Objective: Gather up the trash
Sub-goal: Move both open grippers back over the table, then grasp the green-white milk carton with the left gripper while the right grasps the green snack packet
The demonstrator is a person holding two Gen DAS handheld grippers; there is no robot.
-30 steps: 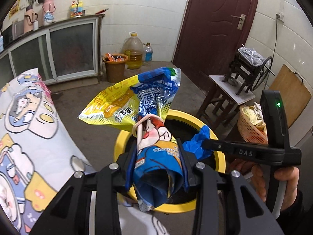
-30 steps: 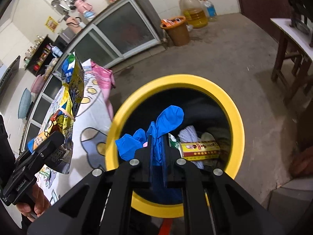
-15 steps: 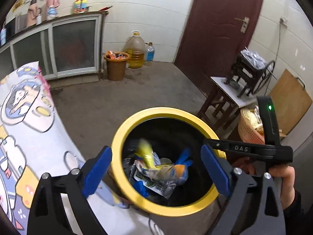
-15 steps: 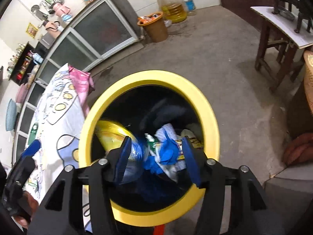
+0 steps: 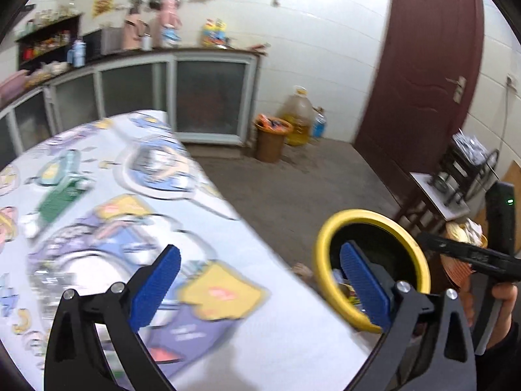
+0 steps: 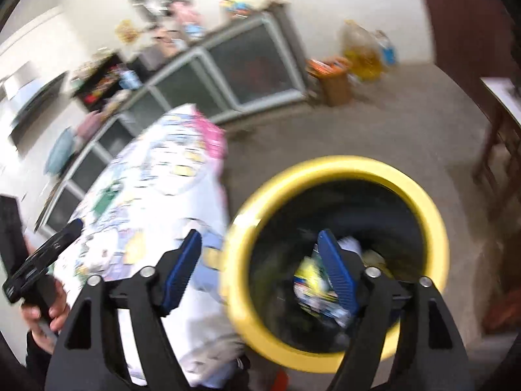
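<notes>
The yellow-rimmed black trash bin [image 5: 420, 257] stands on the floor beside the table; it also shows in the right wrist view [image 6: 436, 215]. Snack wrappers and blue trash [image 6: 312, 280] lie inside it. My left gripper [image 5: 257, 280] is open and empty, over the table's edge, left of the bin. My right gripper [image 6: 260, 260] is open and empty, above the bin's near left rim. A green packet [image 5: 62, 195] lies on the cartoon-print tablecloth [image 5: 228, 342]; it appears blurred in the right wrist view [image 6: 104, 198].
A brown waste bin [image 5: 272, 140] and an oil jug [image 5: 298, 117] stand by the glass-front cabinet [image 5: 208, 97]. A dark red door [image 5: 423, 75] is at the back right. A small wooden table [image 5: 436, 195] and a woven basket [image 5: 456, 260] stand right of the yellow bin.
Both grippers opened and dropped the wrappers and the blue glove into the bin. Both then swung left, toward the table; the views are motion-blurred.
</notes>
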